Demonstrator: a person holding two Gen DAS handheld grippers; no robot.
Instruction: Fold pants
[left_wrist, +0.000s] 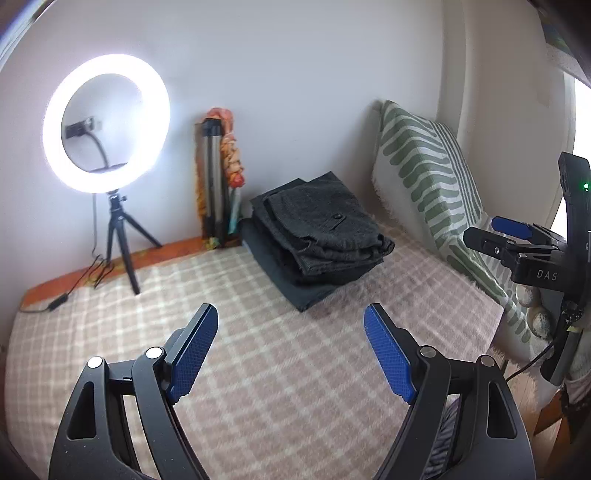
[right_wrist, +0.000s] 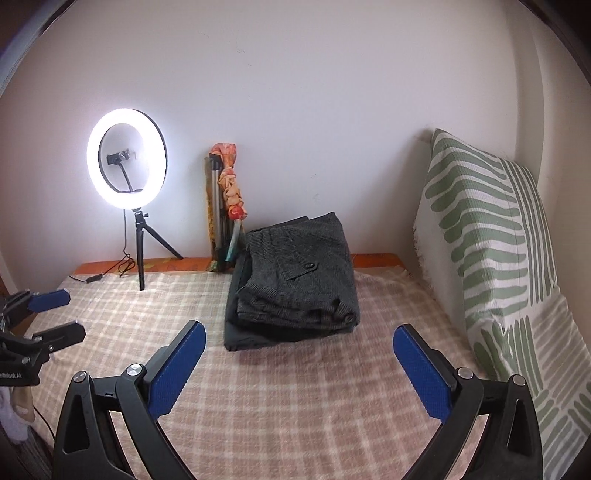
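Observation:
Dark grey pants lie folded on top of another folded dark garment near the back of the checked bed cover. They also show in the right wrist view, with a buttoned pocket facing up. My left gripper is open and empty, hovering over the cover in front of the stack. My right gripper is open and empty, also short of the stack. The right gripper appears at the right edge of the left wrist view; the left gripper appears at the left of the right wrist view.
A lit ring light on a small tripod stands at the back left, its cable trailing on the cover. A folded tripod with orange cloth leans on the wall. A green-striped cushion lines the right side.

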